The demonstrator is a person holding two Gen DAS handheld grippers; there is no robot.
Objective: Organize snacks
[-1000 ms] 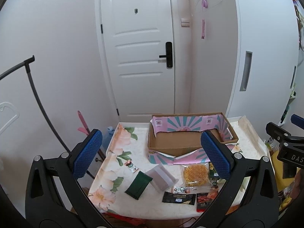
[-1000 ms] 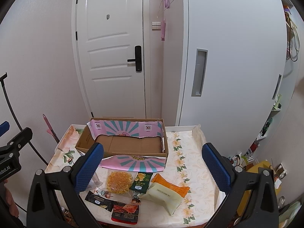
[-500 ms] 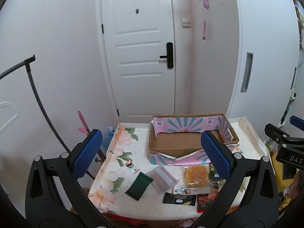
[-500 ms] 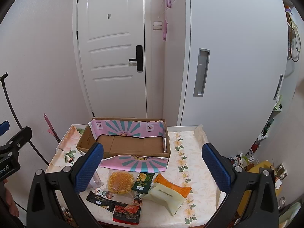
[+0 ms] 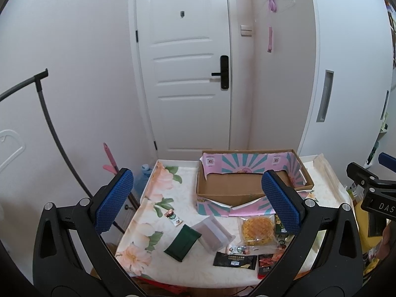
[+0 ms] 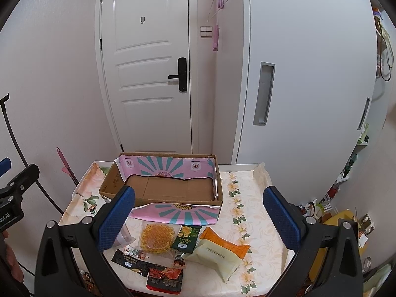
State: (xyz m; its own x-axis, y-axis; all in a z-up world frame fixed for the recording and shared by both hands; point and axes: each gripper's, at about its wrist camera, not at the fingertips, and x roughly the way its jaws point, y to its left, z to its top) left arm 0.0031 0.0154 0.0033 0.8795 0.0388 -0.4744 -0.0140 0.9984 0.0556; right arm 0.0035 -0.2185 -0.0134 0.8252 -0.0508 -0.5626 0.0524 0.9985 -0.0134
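An open cardboard box point(image 5: 237, 189) with pink and teal flaps stands at the back of a floral table point(image 5: 158, 198); it also shows in the right wrist view point(image 6: 170, 188). Several snack packets lie in front of it: a dark green packet point(image 5: 182, 242), a clear packet point(image 5: 212, 232), a yellow net-patterned snack point(image 6: 157, 238), a pale green packet point(image 6: 217, 255), an orange packet point(image 6: 226, 243), a black bar point(image 6: 130, 263) and a red packet point(image 6: 164, 278). My left gripper point(image 5: 198, 203) and my right gripper point(image 6: 198, 216) are both open, empty, held above the table's near edge.
A white door point(image 6: 148, 74) and a white cabinet point(image 6: 309, 86) stand behind the table. A black curved rack point(image 5: 47, 113) is at the left. A blue bottle point(image 5: 146, 175) and pink tool point(image 5: 110, 158) sit beside the table's left edge. Clutter lies at the right floor point(image 6: 346, 222).
Both views have shifted very slightly; the table and box sit a touch lower and farther. No snack has moved and both grippers stay open.
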